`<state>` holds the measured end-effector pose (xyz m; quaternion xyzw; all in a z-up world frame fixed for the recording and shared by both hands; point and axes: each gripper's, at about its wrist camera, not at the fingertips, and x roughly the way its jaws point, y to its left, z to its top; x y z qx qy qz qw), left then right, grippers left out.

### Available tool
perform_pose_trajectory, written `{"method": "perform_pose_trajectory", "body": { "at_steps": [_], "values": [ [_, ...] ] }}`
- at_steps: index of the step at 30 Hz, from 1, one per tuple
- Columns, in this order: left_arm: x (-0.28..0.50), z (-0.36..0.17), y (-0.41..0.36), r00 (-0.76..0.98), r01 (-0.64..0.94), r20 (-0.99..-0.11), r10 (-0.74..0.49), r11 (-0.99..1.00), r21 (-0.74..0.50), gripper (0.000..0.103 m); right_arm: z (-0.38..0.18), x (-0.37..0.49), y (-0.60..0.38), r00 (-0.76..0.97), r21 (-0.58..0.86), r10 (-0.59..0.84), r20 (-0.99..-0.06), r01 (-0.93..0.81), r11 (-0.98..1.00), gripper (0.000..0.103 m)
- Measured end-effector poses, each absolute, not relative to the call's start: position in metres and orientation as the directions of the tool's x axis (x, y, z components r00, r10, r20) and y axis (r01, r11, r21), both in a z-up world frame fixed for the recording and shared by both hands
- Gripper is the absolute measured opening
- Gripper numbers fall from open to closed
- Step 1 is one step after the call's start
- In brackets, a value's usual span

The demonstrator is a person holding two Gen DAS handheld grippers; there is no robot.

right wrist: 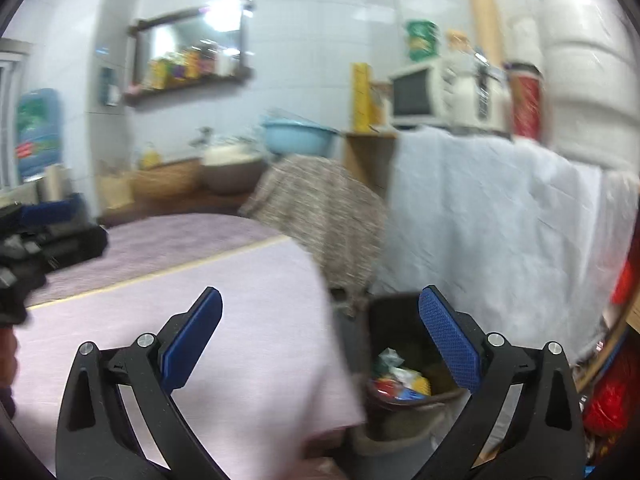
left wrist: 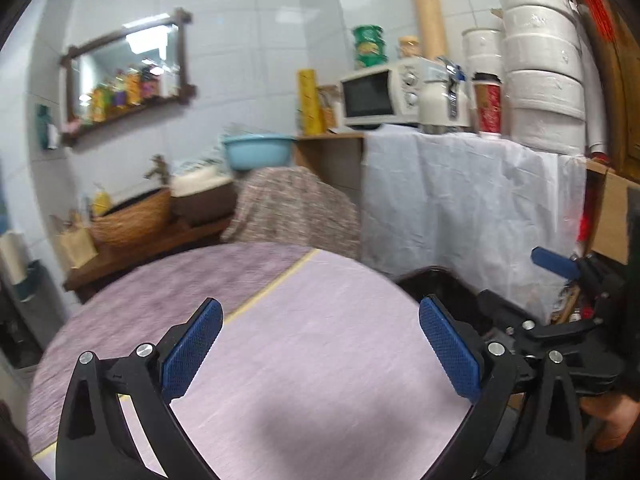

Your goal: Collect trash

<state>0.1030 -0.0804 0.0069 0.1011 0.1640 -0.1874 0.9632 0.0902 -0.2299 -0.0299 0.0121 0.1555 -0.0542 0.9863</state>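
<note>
My left gripper (left wrist: 320,312) hangs open over a round table with a lilac cloth (left wrist: 304,360), nothing between its blue pads. My right gripper (right wrist: 320,308) is also open and holds nothing; it spans the table's right edge (right wrist: 312,320) and a dark trash bin (right wrist: 404,364) on the floor. Colourful wrappers and crumpled paper (right wrist: 400,380) lie inside the bin. From the left wrist view, only the bin's black rim (left wrist: 436,280) shows past the table edge, and the right gripper (left wrist: 560,304) sits at the right with a hand under it. The left gripper (right wrist: 44,232) appears at the left edge of the right wrist view.
A chair draped in a speckled cloth (left wrist: 292,208) stands behind the table. A counter covered with a white sheet (left wrist: 460,200) carries a microwave (left wrist: 380,92), a kettle, a red cup and stacked white rolls. A wooden shelf at the left holds baskets (left wrist: 132,220) and a blue basin (left wrist: 256,152).
</note>
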Motion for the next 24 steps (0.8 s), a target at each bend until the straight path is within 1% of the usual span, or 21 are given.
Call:
{"method": "perform_pose_trajectory", "body": {
  "at_steps": [5,8,10,12,17,22,24],
  "values": [
    [0.06,-0.003,-0.04,0.94,0.229,-0.287,-0.185,0.965,0.125,0.098,-0.023,0.053,-0.178,0.964,0.037,0.037,-0.263,-0.028,0.999,0.097],
    [0.039,-0.009,-0.013,0.955,0.134,-0.273,-0.115,0.99,0.051,0.098,-0.021,0.031,-0.16,0.972,0.02,0.06,-0.229,-0.057,0.998,0.097],
    [0.027,-0.011,0.003,0.961,0.088,-0.264,-0.086,0.996,-0.005,0.098,-0.022,0.013,-0.155,0.976,0.04,0.086,-0.199,-0.08,0.996,0.097],
    [0.011,-0.013,0.015,0.969,0.03,-0.245,-0.036,0.999,-0.028,0.098,-0.024,0.001,-0.15,0.976,0.052,0.111,-0.19,-0.103,0.993,0.097],
    [-0.012,-0.01,0.026,0.975,-0.01,-0.223,0.002,0.999,-0.035,0.098,-0.033,-0.02,-0.131,0.968,0.023,0.131,-0.214,-0.129,0.991,0.097],
    [-0.022,-0.008,0.031,0.975,-0.022,-0.221,0.003,0.996,-0.084,0.098,-0.032,-0.027,-0.119,0.966,-0.004,0.142,-0.216,-0.146,0.989,0.097],
    [-0.023,-0.008,0.032,0.977,-0.027,-0.213,0.01,0.997,-0.078,0.098,-0.029,-0.027,-0.119,0.967,-0.007,0.148,-0.209,-0.153,0.988,0.097]
  ]
}}
